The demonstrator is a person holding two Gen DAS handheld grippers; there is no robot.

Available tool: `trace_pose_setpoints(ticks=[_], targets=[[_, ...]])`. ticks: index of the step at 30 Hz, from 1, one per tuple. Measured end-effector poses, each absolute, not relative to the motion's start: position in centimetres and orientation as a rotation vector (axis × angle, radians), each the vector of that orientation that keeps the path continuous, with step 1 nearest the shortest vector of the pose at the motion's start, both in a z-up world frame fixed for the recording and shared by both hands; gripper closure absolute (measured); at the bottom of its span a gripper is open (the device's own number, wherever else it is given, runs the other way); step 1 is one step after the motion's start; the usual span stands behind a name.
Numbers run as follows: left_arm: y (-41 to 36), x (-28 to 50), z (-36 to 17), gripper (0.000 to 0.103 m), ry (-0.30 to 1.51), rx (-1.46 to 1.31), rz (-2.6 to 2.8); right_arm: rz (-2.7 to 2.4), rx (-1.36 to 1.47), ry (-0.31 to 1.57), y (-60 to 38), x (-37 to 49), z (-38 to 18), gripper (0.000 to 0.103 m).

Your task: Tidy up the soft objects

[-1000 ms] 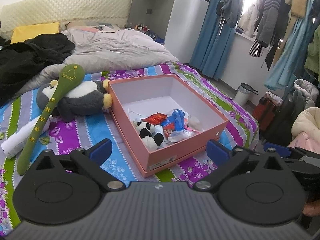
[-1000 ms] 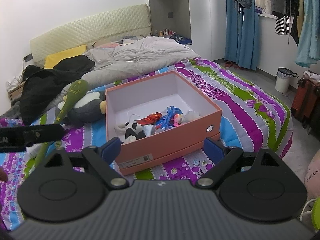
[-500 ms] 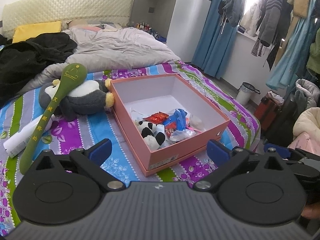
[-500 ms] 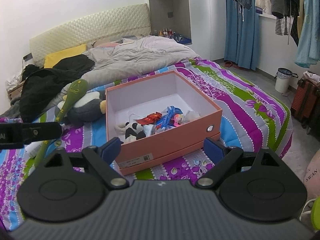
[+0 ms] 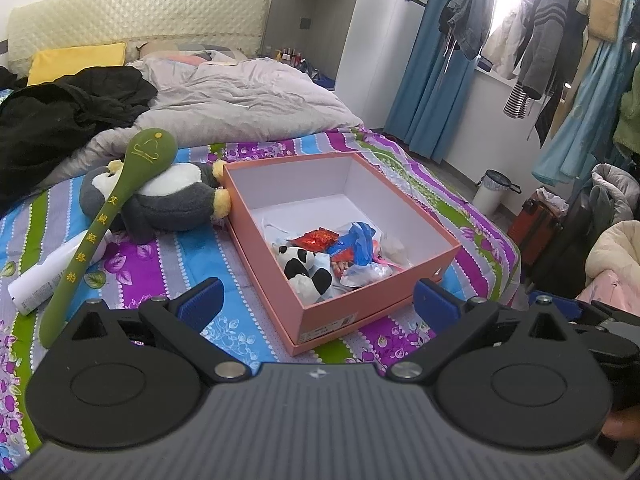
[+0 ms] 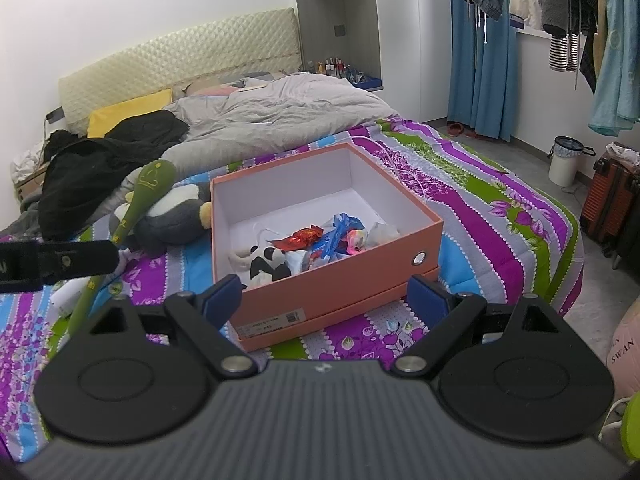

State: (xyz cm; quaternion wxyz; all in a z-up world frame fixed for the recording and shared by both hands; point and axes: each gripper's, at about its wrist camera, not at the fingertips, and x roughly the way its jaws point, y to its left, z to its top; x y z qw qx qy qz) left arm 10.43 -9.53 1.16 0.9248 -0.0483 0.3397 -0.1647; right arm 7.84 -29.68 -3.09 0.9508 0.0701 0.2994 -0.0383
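Observation:
An open pink box (image 5: 362,310) (image 6: 348,286) sits on the striped bedspread, holding a small panda plush (image 5: 302,266) (image 6: 268,262) and a heap of red, blue and white soft bits (image 5: 352,246). Left of the box lies a grey and white penguin plush (image 5: 168,200) (image 6: 172,216) with a long green plush spoon (image 5: 108,216) (image 6: 140,200) across it. My left gripper (image 5: 316,302) hovers open and empty before the box's near corner. My right gripper (image 6: 326,298) is also open and empty, just in front of the box's near wall.
A white tube (image 5: 52,270) lies by the spoon's handle. Black clothing (image 5: 60,120) and a grey duvet (image 5: 248,104) cover the far bed. A suitcase (image 6: 608,196), a small bin (image 6: 566,160) and hanging clothes (image 5: 552,40) stand right of the bed. A black part of the left tool (image 6: 56,266) shows at the right view's left edge.
The left wrist view has drifted slightly, so the box and toys sit a little further right. Nothing was taken hold of or let go, and both grippers stay open.

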Motion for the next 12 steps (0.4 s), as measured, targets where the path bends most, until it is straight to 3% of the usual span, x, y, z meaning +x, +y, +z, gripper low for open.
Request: trace_pose_setpoints(ticks=[12], targets=[[-9.70,10.45,1.33,0.001,0.693,-0.094,-0.341,-0.079,0.141,0.609,-29.49,7.83,-3.11,0.012]])
